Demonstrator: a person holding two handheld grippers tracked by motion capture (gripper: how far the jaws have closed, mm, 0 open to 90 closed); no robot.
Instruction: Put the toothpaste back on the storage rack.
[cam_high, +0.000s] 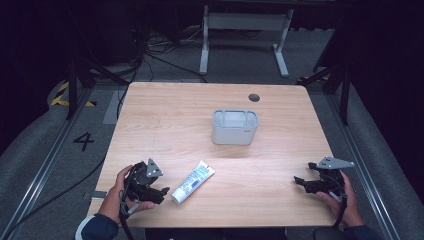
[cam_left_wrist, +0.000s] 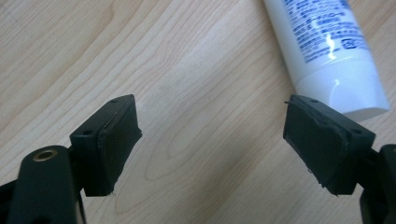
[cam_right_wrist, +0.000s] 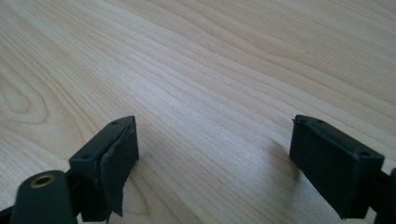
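- I see the wooden surface (cam_high: 165, 120) carrying 1 grey bin (cam_high: 235, 127) mid-way.
- A white tube (cam_high: 193, 181) lies near its front edge, just beside my left hand-held gripper (cam_high: 161, 192), whose jaws are spread, holding nothing.
- My right hand-held gripper (cam_high: 300, 181) is spread too.

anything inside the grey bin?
From the high view the grey bin looks empty: pale inner walls show, nothing sticks out. Its near wall hides the bottom, so a flat item there can't be ruled out. The white tube lies outside on the table.
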